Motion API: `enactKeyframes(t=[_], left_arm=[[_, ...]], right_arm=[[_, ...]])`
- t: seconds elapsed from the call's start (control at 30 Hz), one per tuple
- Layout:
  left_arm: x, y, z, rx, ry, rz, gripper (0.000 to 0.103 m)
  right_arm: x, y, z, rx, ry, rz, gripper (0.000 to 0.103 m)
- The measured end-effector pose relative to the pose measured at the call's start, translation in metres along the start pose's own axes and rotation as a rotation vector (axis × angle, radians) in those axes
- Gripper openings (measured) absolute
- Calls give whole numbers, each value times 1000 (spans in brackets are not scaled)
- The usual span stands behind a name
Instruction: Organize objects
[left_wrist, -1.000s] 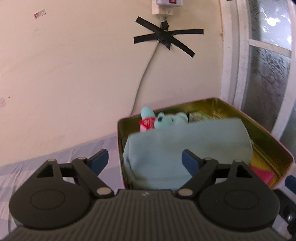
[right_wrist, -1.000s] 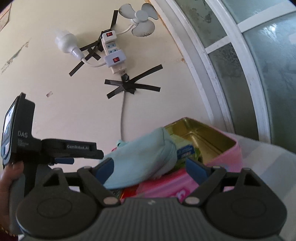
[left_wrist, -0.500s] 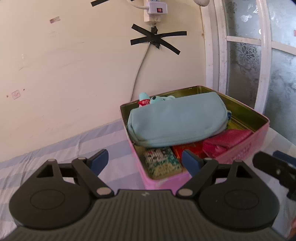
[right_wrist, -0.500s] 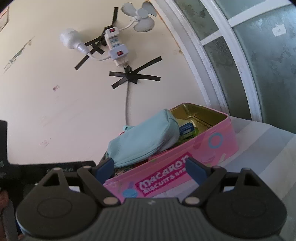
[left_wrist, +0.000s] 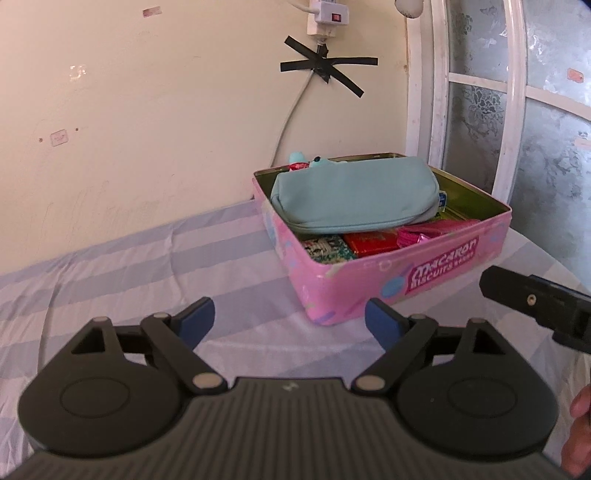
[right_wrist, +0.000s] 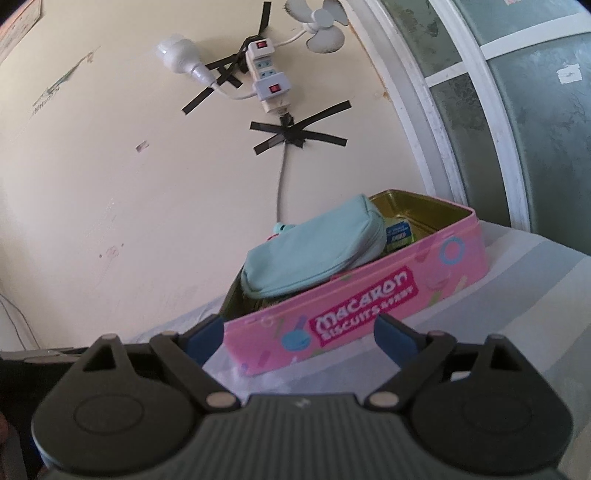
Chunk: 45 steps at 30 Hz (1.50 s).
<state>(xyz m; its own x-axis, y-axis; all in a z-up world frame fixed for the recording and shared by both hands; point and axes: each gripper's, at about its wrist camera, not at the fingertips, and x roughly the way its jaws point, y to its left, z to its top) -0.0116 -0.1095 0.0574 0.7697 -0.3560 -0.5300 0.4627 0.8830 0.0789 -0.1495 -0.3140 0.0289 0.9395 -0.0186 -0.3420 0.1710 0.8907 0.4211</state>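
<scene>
The pink biscuit tin (left_wrist: 402, 280) sits open on the striped cloth (left_wrist: 129, 266), close to the wall, with no lid in view. A light-blue zip pouch (left_wrist: 354, 199) lies across the top of its contents, propped at a slant so that it stands above the rim; its long axis runs roughly parallel to the tin's long printed side. Beneath and beside the pouch are a red packet (left_wrist: 373, 240), a pink wrapper (left_wrist: 432, 232), a green patterned item (left_wrist: 325, 249) and a teal plush toy (left_wrist: 314, 162) at the far corner. The left gripper (left_wrist: 291, 319) is released, jaws wide and recently spread further, with nothing between them; the tin lies ahead and to its right, corner-on. The right gripper (right_wrist: 299, 336) is likewise released and recently opened further, holding nothing; the tin's printed side lies directly ahead and just beyond its fingertips, so the right gripper is judged nearer and better aligned. Both grippers are clear of the tin and of the pouch. If the pouch is to be seated lower, an approach from above along its short axis is the likely requirement. The cloth is smooth apart from 1 slight crease. Behind the tin are a cream wall (left_wrist: 147, 129), a power strip (right_wrist: 267, 77) fixed with black tape, a cable (left_wrist: 291, 122) and a frosted window (left_wrist: 546, 122).
</scene>
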Motion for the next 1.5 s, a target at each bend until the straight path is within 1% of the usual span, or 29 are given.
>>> enactKeyframes(t=[0.07, 0.13, 0.27, 0.3, 0.47, 0.6, 0.93, 1.23, 1.37, 1.5], left_arm=[[-5, 2, -4, -7, -5, -1, 97], [-8, 5, -8, -15, -4, 0, 98], [-14, 8, -15, -31, -3, 4, 101], [-15, 8, -17, -35, -4, 4, 103], [-18, 10, -21, -58, -7, 21, 103], [-18, 11, -23, -61, 6, 38, 103], [-22, 14, -24, -64, -5, 68, 103], [-25, 13, -24, -70, -27, 119, 103], [-23, 14, -22, -75, -20, 156, 103], [-21, 14, -22, -75, -12, 164, 103]], right_arm=[[-3, 2, -3, -2, 10, 2, 94], [-5, 5, -5, -3, 18, -1, 99], [-9, 9, -8, -8, 27, -10, 102], [-10, 10, -8, -8, 31, -12, 102], [-14, 14, -8, -19, 33, -19, 103], [-16, 15, -8, -18, 31, -18, 103], [-18, 17, -9, -21, 33, -15, 103], [-17, 13, -11, -5, 36, -13, 103], [-16, 10, -11, 3, 40, -12, 103], [-15, 9, -12, 11, 44, -13, 103]])
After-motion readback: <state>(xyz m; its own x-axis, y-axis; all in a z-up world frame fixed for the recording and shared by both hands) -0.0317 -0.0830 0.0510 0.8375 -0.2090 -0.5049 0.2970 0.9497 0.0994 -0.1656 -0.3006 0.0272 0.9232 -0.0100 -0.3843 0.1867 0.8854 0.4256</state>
